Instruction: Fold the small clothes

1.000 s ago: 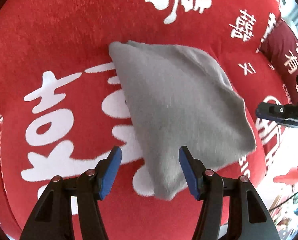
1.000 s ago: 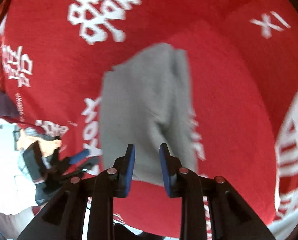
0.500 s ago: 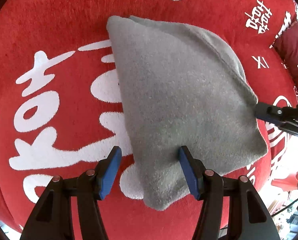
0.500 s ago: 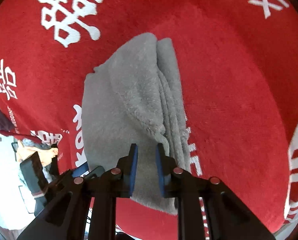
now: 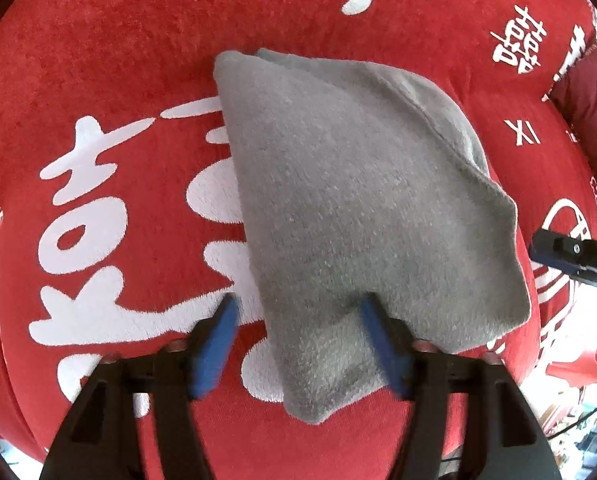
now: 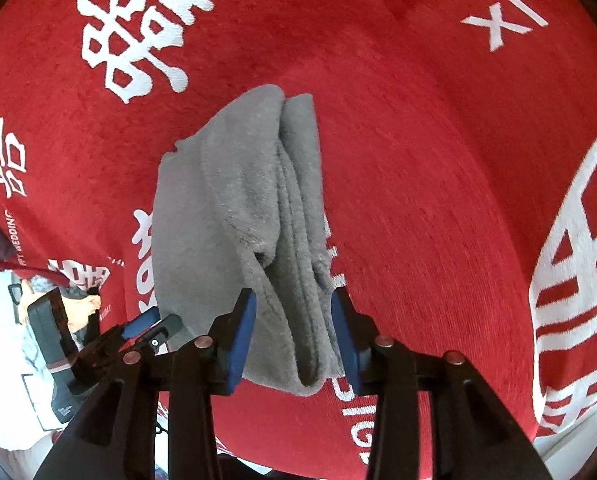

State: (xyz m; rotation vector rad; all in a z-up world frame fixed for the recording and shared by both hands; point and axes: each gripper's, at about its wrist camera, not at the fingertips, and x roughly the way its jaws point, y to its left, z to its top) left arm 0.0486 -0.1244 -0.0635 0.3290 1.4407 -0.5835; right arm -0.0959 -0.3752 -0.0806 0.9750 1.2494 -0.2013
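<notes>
- Grey fleece garment (image 5: 362, 216), already folded into a thick wedge of several layers, lies flat on the red plush cover (image 5: 110, 60) with white printed characters; it rests across part of one large white character (image 5: 110, 216).
- Left gripper (image 5: 298, 344) hangs over the garment's near corner, pointing down. Its blue pads stand wide apart and have just been opening; the corner sits between them, yet neither pad presses the cloth. Judged as a release, made so the fold stays where it was laid.
- Right gripper (image 6: 294, 336) stands at the garment's stacked edge (image 6: 298, 208), where the layers show side by side. Its pads are apart, having just been opening as well, with the edge between them and no squeeze on it.
- Seen from the left wrist, the right gripper's tip sits just beside the garment's far side corner, apart from it.
- The fold looks close to done; the remaining risk, in my judgement, is the springy fleece lifting open once both tongs clear it.
</notes>
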